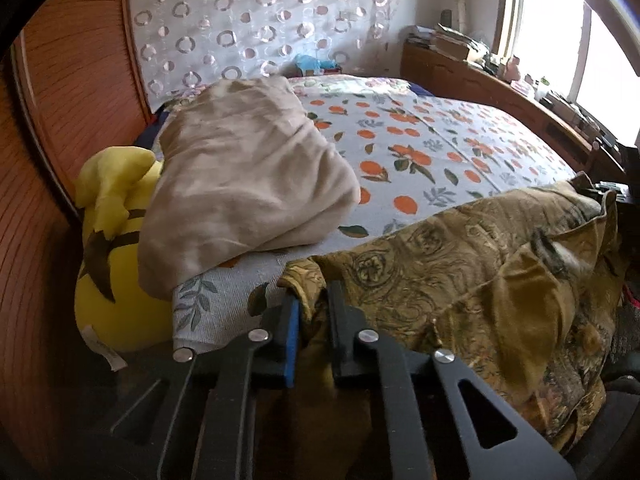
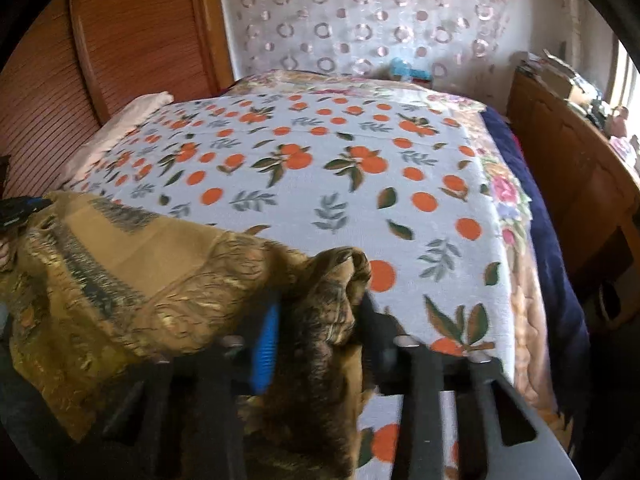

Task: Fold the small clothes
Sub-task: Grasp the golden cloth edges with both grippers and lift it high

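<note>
Now, left hand-held gripper (image 1: 313, 304): its jaws are sitting nearly together, clamping a bunched corner of the olive-gold patterned garment (image 1: 460, 264); the blue pad (image 1: 294, 344) on one finger is pressing against the cloth.
Right hand-held gripper (image 2: 320, 320): its jaws are standing a little wider and are pinching a thick, rolled fold of the same garment (image 2: 132, 264); a blue ribbed pad (image 2: 266, 348) is showing on the left side of the fold, and the other finger is blurred and dark.
Garment, place: it is lying across the near edge of the bed, on top of the white bedspread (image 2: 320, 168) printed with oranges and leaves, and part of it is hanging over the edge below both grippers.
Garment, look: it is showing a mustard ground with dark swirling medallion prints, a plain golden panel and a dark striped band; it is lying crumpled, with folds and ridges running between the two grips.
Beige cloth (image 1: 248, 176): it is lying heaped on the bed's left side in the left wrist view, apart from the garment.
Yellow plush toy (image 1: 116, 248): it is sitting beside the bed, partly under the beige cloth.
Surroundings: a curtain with circle shapes (image 1: 260, 20) is hanging behind the bed, and a wooden shelf (image 1: 500, 92) with clutter is running under the window.
</note>
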